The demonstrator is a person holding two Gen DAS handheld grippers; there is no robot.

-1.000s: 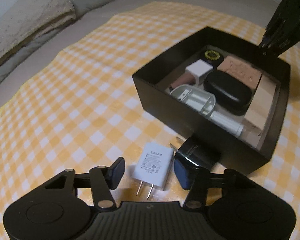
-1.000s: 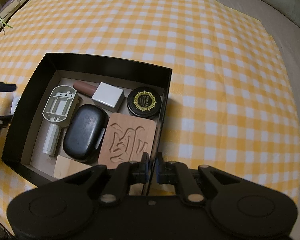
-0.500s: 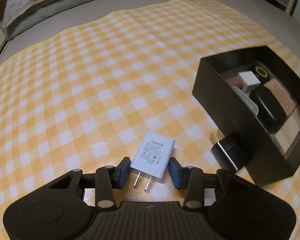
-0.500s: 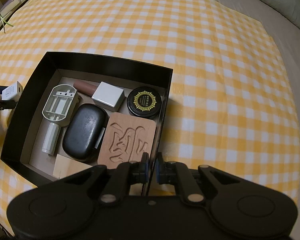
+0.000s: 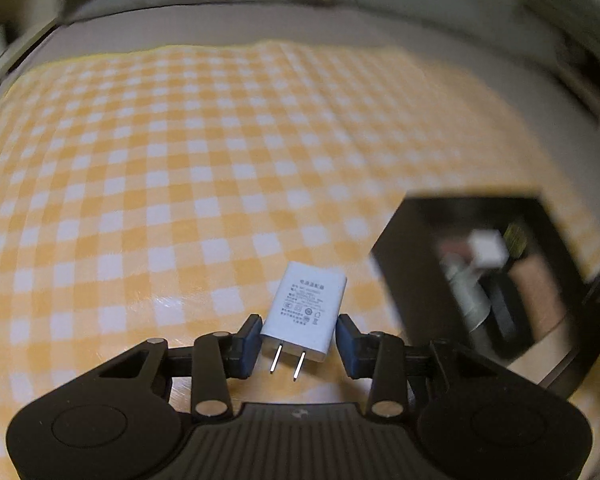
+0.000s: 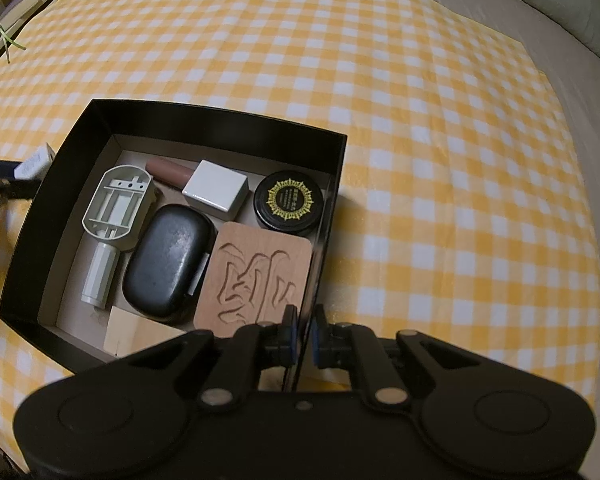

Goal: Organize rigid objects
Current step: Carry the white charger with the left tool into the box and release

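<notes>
Your left gripper [image 5: 298, 338] now has the white charger [image 5: 305, 312] between its pads, prongs pointing back toward the camera. Half a second ago the charger lay on the checkered cloth [image 5: 180, 184] with the pads on both sides of it; now it appears lifted, and the view is blurred and has swung, so the black box [image 5: 404, 292] sits lower at the right. The left pad touches the charger, but a thin gap shows at the right pad, so I cannot tell if the grip is really firm. In the right wrist view the charger is seen just beside the box's left wall.

This suggests the transfer into the box has started.

Your right gripper [image 6: 302, 340] has not moved: it is closed on the right wall of the box and holds it steady.

Inside, the box is already crowded: a grey plastic part [image 6: 114, 216], a black case [image 6: 168, 258], a carved wooden tile [image 6: 256, 280], a white cube [image 6: 216, 194], a round black jar [image 6: 289, 204]. Free floor is small, mostly near the left wall, and the high wall itself stands in your path.
</notes>
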